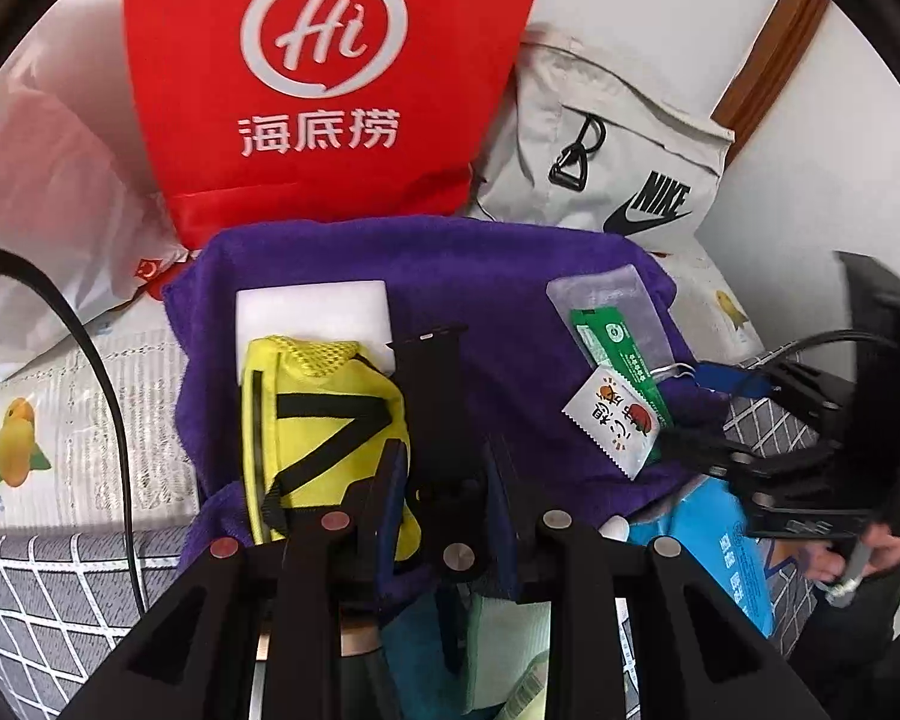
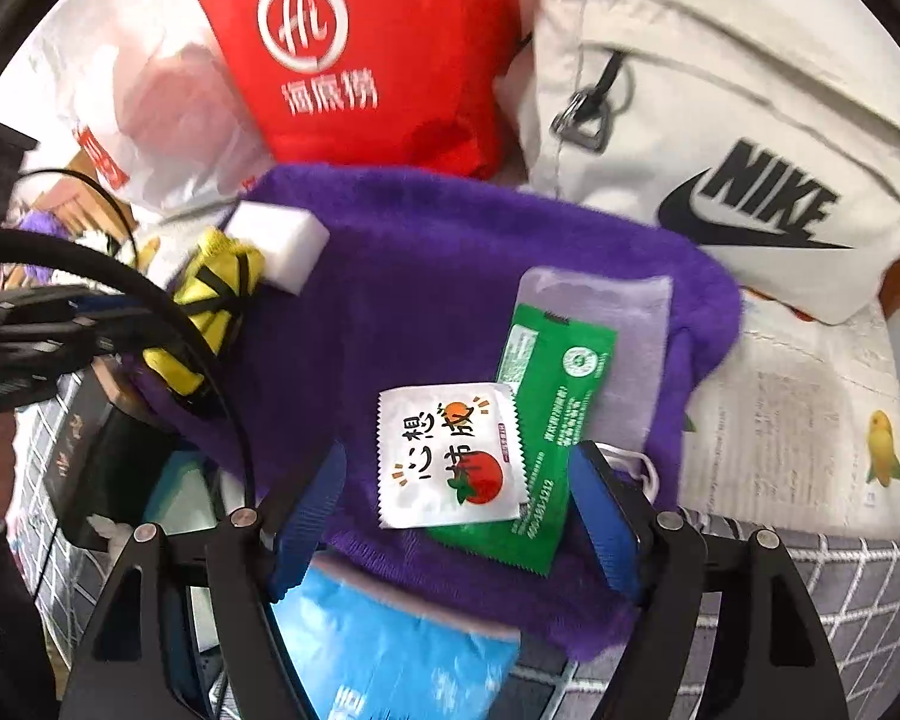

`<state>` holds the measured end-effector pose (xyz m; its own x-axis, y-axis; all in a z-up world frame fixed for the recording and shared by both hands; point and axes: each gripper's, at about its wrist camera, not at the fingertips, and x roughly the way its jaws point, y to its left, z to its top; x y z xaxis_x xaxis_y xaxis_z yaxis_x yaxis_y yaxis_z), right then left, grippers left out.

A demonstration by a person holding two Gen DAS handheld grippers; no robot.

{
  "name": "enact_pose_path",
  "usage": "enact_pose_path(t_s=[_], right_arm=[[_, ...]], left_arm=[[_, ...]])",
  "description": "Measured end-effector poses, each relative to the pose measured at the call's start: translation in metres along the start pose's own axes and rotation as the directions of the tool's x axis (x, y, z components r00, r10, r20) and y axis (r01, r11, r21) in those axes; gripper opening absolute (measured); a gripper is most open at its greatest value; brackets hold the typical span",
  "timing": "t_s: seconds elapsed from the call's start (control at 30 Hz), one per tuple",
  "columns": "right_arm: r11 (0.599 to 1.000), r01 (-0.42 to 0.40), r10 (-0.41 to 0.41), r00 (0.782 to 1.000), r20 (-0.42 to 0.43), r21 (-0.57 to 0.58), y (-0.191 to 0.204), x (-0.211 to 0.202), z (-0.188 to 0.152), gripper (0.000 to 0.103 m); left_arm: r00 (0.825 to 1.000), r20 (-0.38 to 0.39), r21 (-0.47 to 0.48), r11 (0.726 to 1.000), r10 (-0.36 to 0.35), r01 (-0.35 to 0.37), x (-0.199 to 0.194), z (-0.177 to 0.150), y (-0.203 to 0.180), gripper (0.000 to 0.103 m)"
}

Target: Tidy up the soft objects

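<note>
Purple towel (image 2: 426, 300) over checked bedding (image 2: 810, 600)

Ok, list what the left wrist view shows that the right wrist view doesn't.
Only left wrist: the black strap clamped in the left gripper, and a hand holding the other tool.
Only right wrist: a dark box, and the right gripper standing open either side of the white packet.
Both: purple towel, red bag, grey bag, white sponge, yellow pouch, green packet.
</note>
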<state>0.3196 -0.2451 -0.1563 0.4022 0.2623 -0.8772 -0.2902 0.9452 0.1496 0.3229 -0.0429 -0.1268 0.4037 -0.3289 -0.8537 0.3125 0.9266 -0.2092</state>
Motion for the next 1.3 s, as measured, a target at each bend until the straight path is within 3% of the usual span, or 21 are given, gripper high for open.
enact_pose_path(t_s=[0.33,0.77,1.0,1.3], right_arm=[[0.999,-0.019,0.013,0.993,0.117,0.046,0.001,-0.062,-0.027,0.076],[0.994,-0.025,0.015,0.996,0.093,0.109,0.001,-0.076,-0.060,0.076],[0.990,-0.048,0.035,0.994,0.100,0.136,0.009,-0.089,-0.081,0.076],[0.988,-0.073,0.057,0.991,0.122,0.138,0.031,-0.110,-0.100,0.076]], left_arm=[[0.998,-0.062,0.004,1.000,0.003,-0.003,0.033,0.005,-0.011,0.025],[0.992,-0.123,-0.033,0.999,0.010,-0.014,0.047,0.007,-0.014,0.029],[0.996,-0.087,-0.024,1.000,0.015,-0.017,0.017,-0.005,-0.018,0.036],[0.999,-0.020,0.022,0.999,0.030,-0.030,-0.033,-0.036,-0.035,0.036]])
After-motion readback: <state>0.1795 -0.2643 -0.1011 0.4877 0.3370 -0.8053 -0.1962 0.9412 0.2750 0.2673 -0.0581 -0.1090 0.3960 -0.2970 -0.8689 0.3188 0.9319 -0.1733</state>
